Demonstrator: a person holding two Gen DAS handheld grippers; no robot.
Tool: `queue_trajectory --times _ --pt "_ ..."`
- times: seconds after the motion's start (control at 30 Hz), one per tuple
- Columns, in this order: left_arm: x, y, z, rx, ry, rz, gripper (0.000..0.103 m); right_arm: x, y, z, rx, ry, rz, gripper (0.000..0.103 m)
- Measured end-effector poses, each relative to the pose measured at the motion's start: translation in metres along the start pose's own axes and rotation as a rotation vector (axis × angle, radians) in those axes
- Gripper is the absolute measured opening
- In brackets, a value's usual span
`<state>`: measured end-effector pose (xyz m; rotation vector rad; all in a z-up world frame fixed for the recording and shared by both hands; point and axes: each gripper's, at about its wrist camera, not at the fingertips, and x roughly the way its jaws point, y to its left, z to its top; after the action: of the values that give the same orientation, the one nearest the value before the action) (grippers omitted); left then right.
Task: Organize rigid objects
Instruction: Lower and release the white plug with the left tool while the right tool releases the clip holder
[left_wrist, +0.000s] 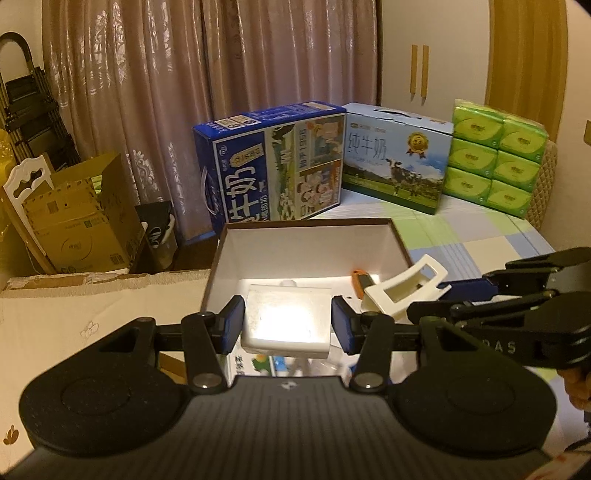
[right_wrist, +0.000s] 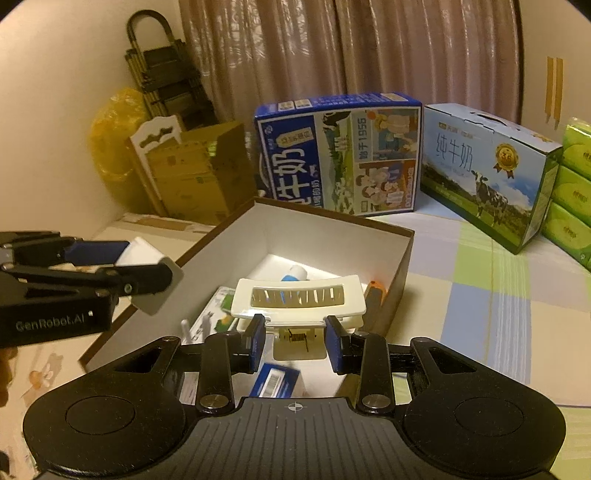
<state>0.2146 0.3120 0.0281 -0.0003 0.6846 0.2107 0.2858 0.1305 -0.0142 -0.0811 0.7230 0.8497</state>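
The left gripper (left_wrist: 288, 325) pinches a flat white rectangular block (left_wrist: 286, 319) above the brown-rimmed, white-lined open cardboard box (right_wrist: 400, 254); the right gripper (right_wrist: 295, 341) clamps a cream plastic slotted clip (right_wrist: 299, 299) over the box's middle.

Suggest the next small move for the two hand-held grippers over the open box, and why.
Probably lower the right hand-held gripper a little and release the white clip: it already hangs over the open box, above items inside. The left hand-held gripper holds a white block there too, so go one at a time.
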Motion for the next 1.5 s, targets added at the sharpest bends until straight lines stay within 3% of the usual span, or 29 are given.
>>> queue_trajectory --times 0.53,1.1,1.23,1.5 --pt "0.09 0.033 0.012 0.024 0.121 -0.046 0.046 0.079 0.013 0.014 -0.004 0.121 -0.113 0.031" --pt "0.13 0.04 0.01 0.027 0.186 -0.093 0.046 0.119 0.007 0.015 -0.033 0.202 -0.155 0.032" --pt "0.135 0.038 0.01 0.029 0.192 -0.103 0.046 0.119 0.003 0.017 -0.014 0.187 -0.17 0.051" --pt "0.15 0.034 0.007 0.039 0.228 -0.124 0.046 0.117 -0.006 0.018 0.015 0.18 -0.185 0.053"
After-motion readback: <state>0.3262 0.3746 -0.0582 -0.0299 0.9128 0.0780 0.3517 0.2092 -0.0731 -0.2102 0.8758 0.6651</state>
